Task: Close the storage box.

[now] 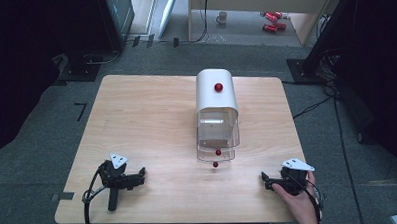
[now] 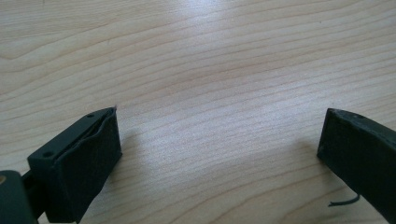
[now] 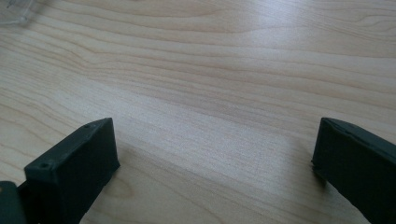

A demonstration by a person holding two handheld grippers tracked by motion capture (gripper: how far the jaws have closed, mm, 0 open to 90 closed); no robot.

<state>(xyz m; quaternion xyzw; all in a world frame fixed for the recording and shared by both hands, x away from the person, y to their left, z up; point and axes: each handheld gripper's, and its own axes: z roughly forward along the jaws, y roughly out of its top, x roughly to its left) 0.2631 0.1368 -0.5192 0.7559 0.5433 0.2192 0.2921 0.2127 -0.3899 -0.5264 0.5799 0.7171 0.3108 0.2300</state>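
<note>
Grippers rest on the table (image 1: 151, 118) — left gripper (image 2: 219, 154) and right gripper (image 3: 215, 158) both spread wide, holding nothing.

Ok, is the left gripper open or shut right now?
Open. In its own view the left gripper has its two black jaws wide apart, with bare wooden table between them and nothing held.

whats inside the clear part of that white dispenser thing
Through the clear housing of the white dispenser, a pale inner plate shows. A small red ball sits in the clear tray at its front. The opaque white hood covers whatever is higher up.
</note>
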